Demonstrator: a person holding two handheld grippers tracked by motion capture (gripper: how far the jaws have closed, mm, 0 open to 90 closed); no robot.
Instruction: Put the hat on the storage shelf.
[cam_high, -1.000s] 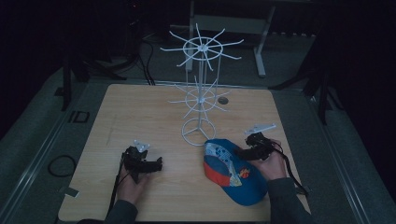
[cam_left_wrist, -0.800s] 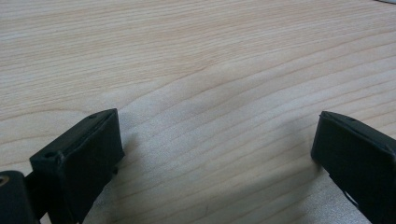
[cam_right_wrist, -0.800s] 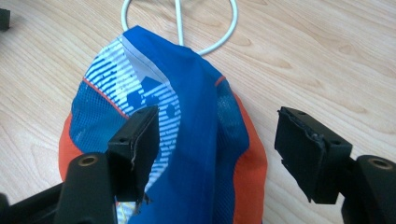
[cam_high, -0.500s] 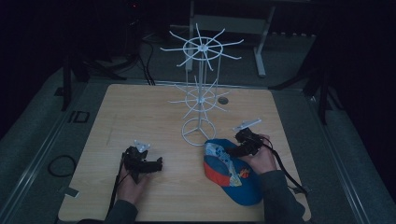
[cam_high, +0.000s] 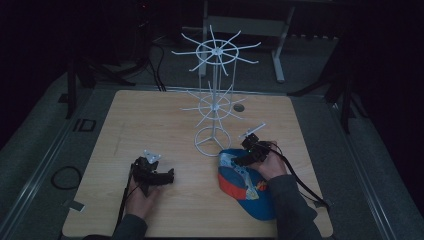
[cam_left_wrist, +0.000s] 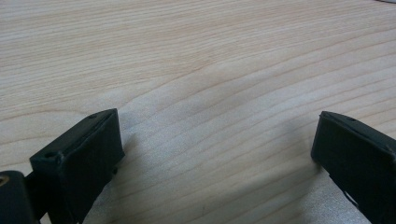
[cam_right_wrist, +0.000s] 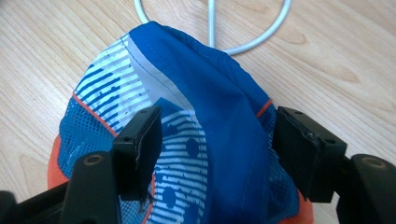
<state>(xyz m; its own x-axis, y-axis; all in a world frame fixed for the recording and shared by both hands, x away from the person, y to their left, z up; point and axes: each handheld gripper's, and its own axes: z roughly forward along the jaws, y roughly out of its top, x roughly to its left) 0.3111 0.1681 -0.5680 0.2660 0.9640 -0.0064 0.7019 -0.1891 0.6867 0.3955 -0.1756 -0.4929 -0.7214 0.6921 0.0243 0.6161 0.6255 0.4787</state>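
My right tool (cam_right_wrist: 217, 154) straddles the raised crown of the blue cap (cam_right_wrist: 205, 116); its jaws, wide apart, have just been closing a little and do not press yet. The cap lies on the table (cam_high: 150, 125) touching the base ring of the white wire rack (cam_high: 216, 100). I should pinch the fold squarely, mid-crown, before lifting. My left tool (cam_high: 159, 176) rests open, empty.
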